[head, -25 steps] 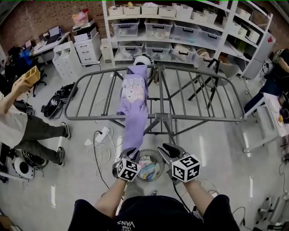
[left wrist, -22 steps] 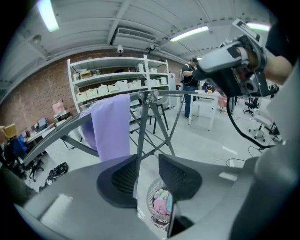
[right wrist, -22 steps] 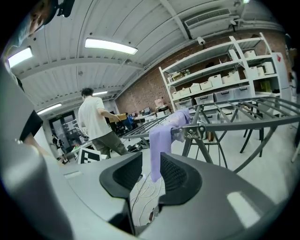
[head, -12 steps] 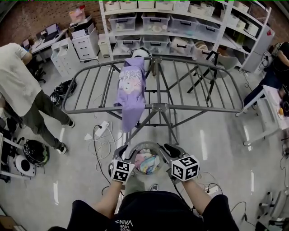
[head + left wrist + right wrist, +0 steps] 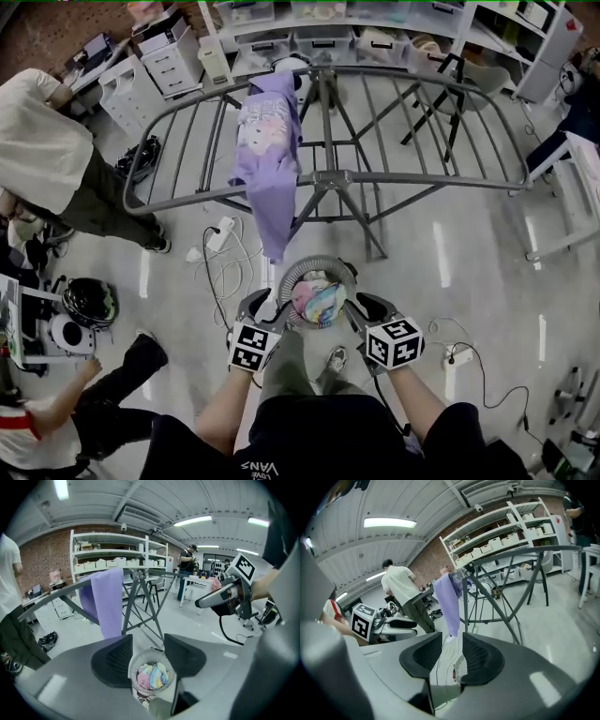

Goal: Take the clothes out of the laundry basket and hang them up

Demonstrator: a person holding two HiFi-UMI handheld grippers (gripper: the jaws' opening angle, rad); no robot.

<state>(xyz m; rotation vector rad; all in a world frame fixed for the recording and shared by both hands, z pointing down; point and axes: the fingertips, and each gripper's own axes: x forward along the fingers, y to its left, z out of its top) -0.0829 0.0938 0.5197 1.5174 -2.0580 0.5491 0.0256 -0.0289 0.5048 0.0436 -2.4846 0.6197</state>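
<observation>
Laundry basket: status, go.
Left gripper fingers opening, empty; right gripper open, empty. Laundry basket between them, clothes inside. Purple shirt hung on drying rack. Nothing blocks the basket.

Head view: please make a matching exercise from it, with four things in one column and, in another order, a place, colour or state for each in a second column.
Column one
1. shirt
2. basket
3. rack
4. person

Column two
A. grey, spread open on the floor
B. purple, draped over the rack's bars
C. in a white top, left of the rack
D. on the floor, holding colourful clothes

Pairs: 1-B, 2-D, 3-A, 4-C
</observation>
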